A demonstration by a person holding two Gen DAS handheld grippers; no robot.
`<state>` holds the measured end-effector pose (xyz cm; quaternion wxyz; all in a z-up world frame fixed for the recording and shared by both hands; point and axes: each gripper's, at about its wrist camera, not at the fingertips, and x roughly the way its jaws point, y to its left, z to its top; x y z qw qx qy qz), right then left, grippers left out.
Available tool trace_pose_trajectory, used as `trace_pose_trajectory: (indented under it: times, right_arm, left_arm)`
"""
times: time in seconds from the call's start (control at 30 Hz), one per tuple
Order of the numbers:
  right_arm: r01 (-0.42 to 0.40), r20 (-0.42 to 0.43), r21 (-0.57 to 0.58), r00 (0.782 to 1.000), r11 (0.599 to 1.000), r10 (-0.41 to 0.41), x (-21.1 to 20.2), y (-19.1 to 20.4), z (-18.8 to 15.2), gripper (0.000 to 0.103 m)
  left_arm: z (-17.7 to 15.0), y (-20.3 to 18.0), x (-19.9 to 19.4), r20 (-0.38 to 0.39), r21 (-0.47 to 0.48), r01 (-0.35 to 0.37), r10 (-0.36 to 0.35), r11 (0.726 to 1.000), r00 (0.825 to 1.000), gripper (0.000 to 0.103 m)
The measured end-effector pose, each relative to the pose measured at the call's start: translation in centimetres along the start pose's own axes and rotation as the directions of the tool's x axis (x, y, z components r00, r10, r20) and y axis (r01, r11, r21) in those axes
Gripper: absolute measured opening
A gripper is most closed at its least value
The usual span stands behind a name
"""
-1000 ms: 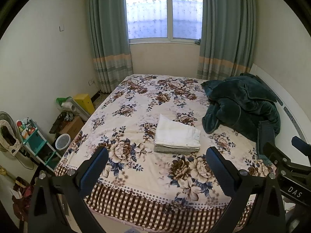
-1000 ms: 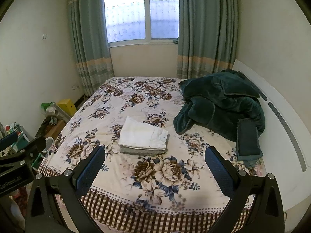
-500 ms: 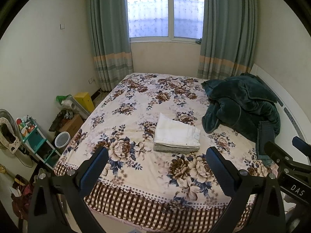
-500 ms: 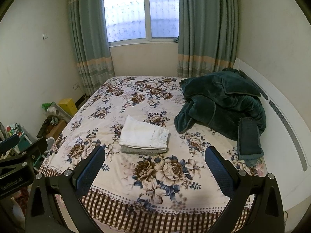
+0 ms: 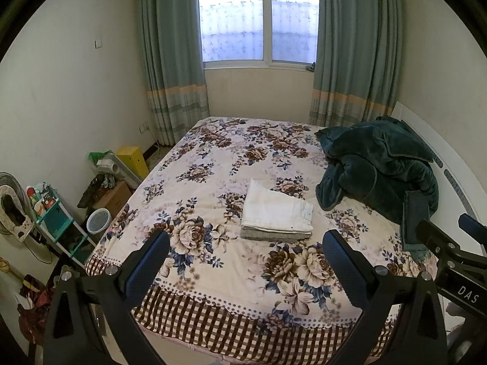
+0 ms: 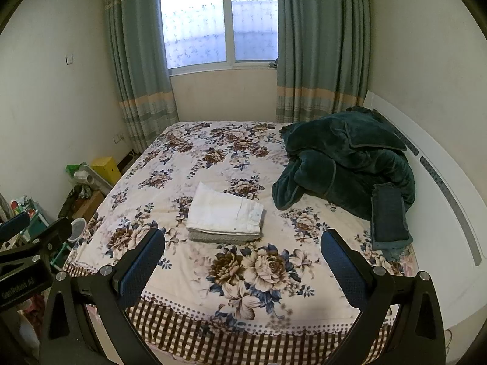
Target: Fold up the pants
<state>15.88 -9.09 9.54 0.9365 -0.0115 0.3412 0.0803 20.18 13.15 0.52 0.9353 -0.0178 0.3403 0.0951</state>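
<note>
Left gripper (image 5: 245,254), right gripper (image 6: 242,252) level above bed (image 5: 213,164) edge, jaws apart, apparently empty.

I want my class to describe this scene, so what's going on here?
A person holds two grippers, both open and empty, above the foot of a floral bed. Folded white pants lie on a folded grey item mid-bed. Folded dark jeans rest beside a rumpled green blanket. Nothing is being handled.
</note>
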Motion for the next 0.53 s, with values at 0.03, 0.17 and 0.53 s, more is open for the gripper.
trace_pose_trajectory:
  times: [0.03, 0.17, 0.53]
  right_arm:
    - [0.001, -0.001, -0.002, 1.0, 1.0, -0.001, 0.02, -0.04, 0.0, 0.103]
    - [0.002, -0.001, 0.0, 1.0, 1.0, -0.002, 0.02, -0.09, -0.04, 0.103]
    - [0.004, 0.0, 0.005, 1.0, 1.0, -0.004, -0.04, -0.1, -0.24, 0.103]
  left_arm:
    - [-0.01, 0.04, 0.0, 0.0, -0.001, 0.001, -0.001, 1.0, 1.0, 0.103]
    - [0.05, 0.11, 0.06, 0.0, 0.0, 0.003, -0.003, 1.0, 1.0, 0.103]
    - [0.07, 0.32, 0.22, -0.001, -0.001, 0.005, -0.005, 1.0, 1.0, 0.103]
